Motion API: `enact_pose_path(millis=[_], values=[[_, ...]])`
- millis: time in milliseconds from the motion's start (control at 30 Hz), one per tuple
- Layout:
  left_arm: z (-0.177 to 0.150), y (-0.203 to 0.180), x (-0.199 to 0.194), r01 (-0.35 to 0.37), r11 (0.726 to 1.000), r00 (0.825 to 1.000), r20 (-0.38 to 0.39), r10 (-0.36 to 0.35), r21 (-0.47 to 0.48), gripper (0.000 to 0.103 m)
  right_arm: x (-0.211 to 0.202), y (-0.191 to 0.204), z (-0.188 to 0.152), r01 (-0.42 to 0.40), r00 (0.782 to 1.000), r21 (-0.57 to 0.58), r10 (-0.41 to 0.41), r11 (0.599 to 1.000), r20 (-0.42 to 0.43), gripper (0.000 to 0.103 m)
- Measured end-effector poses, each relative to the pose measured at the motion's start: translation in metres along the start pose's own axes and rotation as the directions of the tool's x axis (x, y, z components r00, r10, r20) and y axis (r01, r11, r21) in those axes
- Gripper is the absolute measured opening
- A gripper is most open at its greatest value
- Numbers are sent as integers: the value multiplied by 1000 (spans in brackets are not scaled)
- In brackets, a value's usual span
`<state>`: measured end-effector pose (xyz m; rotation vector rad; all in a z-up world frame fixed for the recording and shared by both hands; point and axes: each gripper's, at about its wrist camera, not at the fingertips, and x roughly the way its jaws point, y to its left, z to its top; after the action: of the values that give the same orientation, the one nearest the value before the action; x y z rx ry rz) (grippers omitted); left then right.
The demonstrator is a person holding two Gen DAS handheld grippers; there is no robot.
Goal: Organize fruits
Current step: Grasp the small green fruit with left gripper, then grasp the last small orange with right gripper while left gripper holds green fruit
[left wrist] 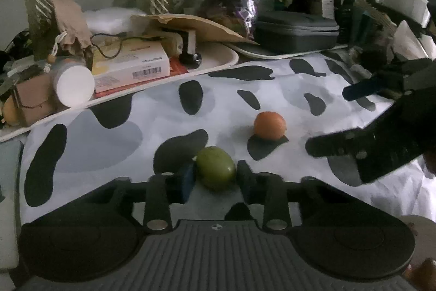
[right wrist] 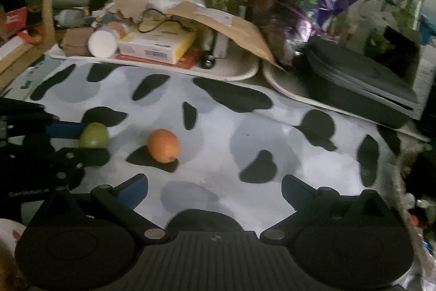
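My left gripper (left wrist: 215,176) pinches the green fruit (left wrist: 215,172); my right gripper (right wrist: 215,188) gapes empty; the smooth, round fruit might squirt free.

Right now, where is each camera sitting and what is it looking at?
Left wrist: rides on the left tongs, looking down at the green fruit they pinch; the right tongs poke in.
Right wrist: rides on the right tongs, open over the spotted cloth; the left tongs show at its left edge.
Both see the green fruit, the orange and the cloth.
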<state>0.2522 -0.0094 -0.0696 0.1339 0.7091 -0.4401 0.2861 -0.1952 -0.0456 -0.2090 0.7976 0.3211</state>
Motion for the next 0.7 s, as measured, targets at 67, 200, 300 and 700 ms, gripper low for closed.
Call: enact_pose_path(millis=[67,200,300,700], values=[[0,2,0,6,1000,1000,1,-6,-13,31,2,2,1,-14,1000,-10,14,1000,7,103],[1,3,-2,9,1000,1000,3,-9,-18,30,5,7,3,-48,999,-14,48,999,25,103],[1,5,-5,2,1000,1000,11,-2,-22,30,8,8,5,-79,996,-7,79,997,36,101],[0,13,-17,3,999,1000,27,-2,-36,30,28,22,13,-126,990,-55,129,990,55,49]])
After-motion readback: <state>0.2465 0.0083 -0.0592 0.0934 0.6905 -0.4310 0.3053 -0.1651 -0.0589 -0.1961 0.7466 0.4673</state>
